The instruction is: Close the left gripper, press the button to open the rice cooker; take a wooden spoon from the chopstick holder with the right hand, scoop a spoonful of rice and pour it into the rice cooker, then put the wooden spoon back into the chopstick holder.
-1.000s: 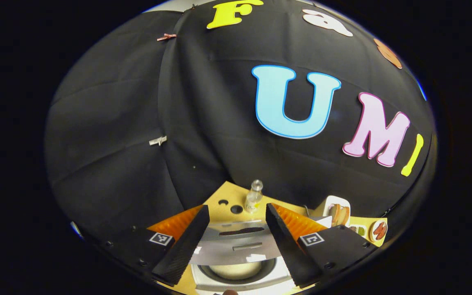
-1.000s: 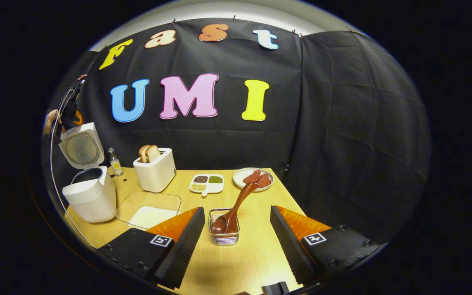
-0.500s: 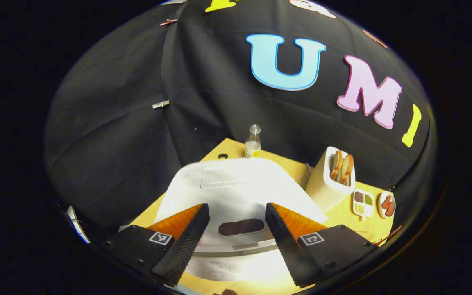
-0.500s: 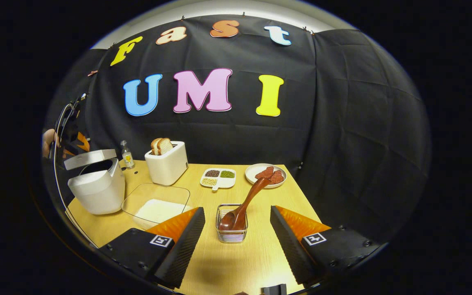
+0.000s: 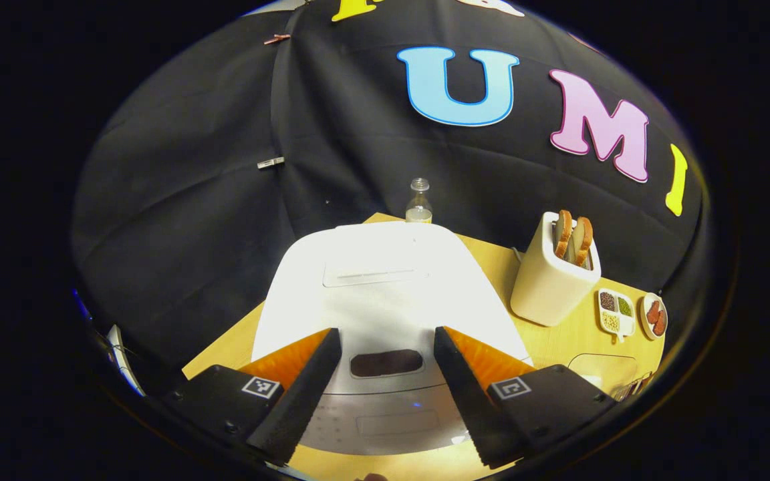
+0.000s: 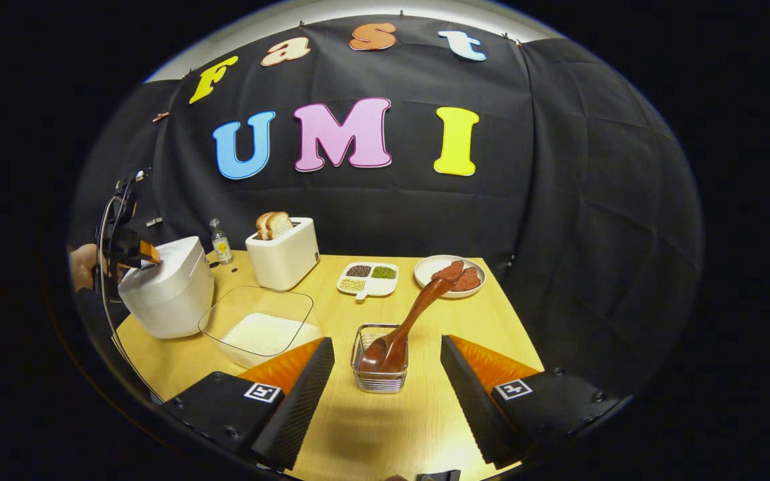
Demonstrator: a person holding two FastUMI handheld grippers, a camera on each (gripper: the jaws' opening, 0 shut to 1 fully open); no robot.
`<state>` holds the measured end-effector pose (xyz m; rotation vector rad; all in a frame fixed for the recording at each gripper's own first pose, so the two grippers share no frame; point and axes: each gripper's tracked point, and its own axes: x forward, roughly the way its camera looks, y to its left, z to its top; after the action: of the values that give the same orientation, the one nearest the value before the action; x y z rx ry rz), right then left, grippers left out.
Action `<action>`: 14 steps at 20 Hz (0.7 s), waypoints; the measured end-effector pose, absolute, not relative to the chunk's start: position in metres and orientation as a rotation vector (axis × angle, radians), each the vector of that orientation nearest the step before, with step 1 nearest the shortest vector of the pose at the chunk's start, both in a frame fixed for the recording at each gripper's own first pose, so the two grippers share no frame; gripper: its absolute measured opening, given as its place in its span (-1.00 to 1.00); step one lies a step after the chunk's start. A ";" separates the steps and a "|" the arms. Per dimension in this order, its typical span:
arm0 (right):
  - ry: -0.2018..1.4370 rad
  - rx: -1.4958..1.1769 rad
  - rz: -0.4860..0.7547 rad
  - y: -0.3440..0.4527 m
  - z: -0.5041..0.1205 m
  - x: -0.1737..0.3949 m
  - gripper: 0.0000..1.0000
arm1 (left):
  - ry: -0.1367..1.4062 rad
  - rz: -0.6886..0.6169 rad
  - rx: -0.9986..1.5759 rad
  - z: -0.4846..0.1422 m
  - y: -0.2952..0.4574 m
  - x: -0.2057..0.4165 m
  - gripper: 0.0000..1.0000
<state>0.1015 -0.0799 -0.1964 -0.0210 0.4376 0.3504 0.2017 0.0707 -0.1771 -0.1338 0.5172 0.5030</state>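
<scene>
The white rice cooker point(image 5: 378, 280) stands with its lid down, at the table's left end in the right gripper view point(image 6: 168, 287). My left gripper point(image 5: 386, 334) is open, its fingers spread over the lid's front above a dark oval panel point(image 5: 386, 363). From the right gripper view, that left gripper point(image 6: 127, 250) sits at the cooker's top front edge, held by a hand point(image 6: 81, 267). My right gripper point(image 6: 386, 341) is open and empty, just short of the wire chopstick holder point(image 6: 379, 374). The wooden spoon point(image 6: 418, 310) leans in the holder, bowl down. A glass container of rice point(image 6: 258, 327) lies beside the cooker.
A white toaster with bread point(image 6: 285, 254) and a small bottle point(image 6: 220, 242) stand at the back. A divided dish of beans point(image 6: 368, 278) and a plate of meat slices point(image 6: 448, 275) lie behind the holder. Bare yellow tabletop point(image 6: 385, 434) shows between my right fingers.
The rice cooker's lid has gone from upright and open to fully down. The left gripper came down with it. The right gripper drew back a little from the holder.
</scene>
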 end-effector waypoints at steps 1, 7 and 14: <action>0.453 -0.030 0.369 -0.078 -0.205 0.100 0.99 | 0.504 0.509 -0.134 -0.176 0.070 0.200 0.98; 0.407 -0.043 0.335 -0.089 -0.195 0.108 0.99 | 0.464 0.415 -0.089 -0.146 0.029 0.176 0.94; 0.261 0.001 0.273 -0.085 -0.111 0.101 0.99 | 0.209 0.243 -0.039 -0.035 -0.055 0.084 0.92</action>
<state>0.1009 -0.0845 -0.1106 0.0006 0.2612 0.2730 0.0843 -0.0552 -0.0350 -0.0393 0.2088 0.2430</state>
